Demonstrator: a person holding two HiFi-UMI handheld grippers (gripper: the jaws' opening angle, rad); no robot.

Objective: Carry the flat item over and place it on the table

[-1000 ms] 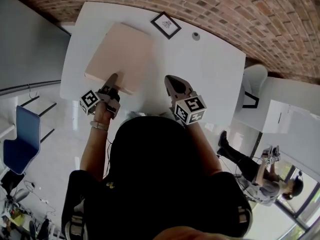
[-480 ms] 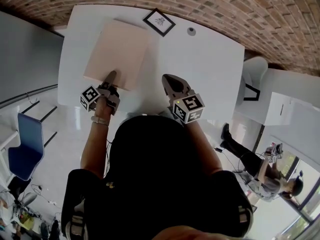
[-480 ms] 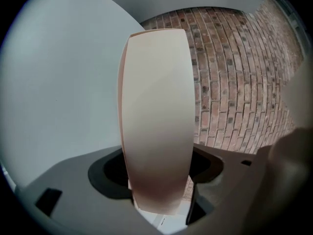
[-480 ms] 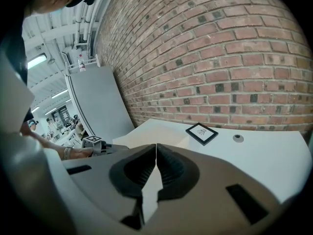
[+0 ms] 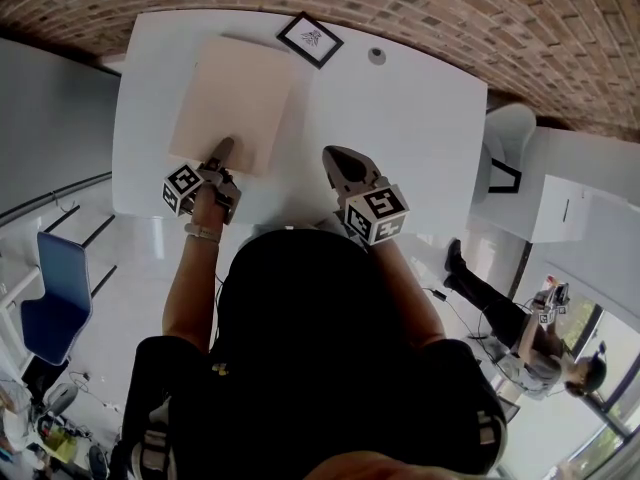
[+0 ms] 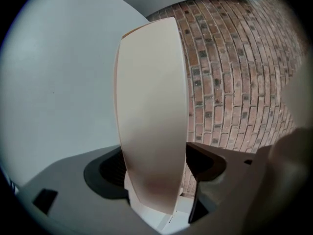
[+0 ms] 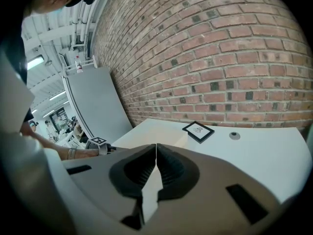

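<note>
The flat item is a pale beige board (image 5: 233, 103) lying on the left part of the white table (image 5: 400, 128). My left gripper (image 5: 222, 151) is at the board's near edge. In the left gripper view the board (image 6: 151, 106) stands between the jaws, which are opening, and a gap shows beside the right pad. My right gripper (image 5: 335, 158) hovers over the table's near middle, shut, with nothing in it. In the right gripper view the right gripper (image 7: 155, 155) has its pads meeting, with the board (image 7: 159, 133) and left gripper (image 7: 100, 143) to the left.
A small black-framed picture (image 5: 310, 39) and a small round object (image 5: 376, 55) lie at the table's far edge by the brick wall (image 5: 500, 18). A blue chair (image 5: 55, 298) stands at the left and a white chair (image 5: 505, 158) at the right. Another person (image 5: 520, 338) is at the lower right.
The head view has drifted a little, so the table sits higher in the picture. The board and both grippers keep their places on the table.
</note>
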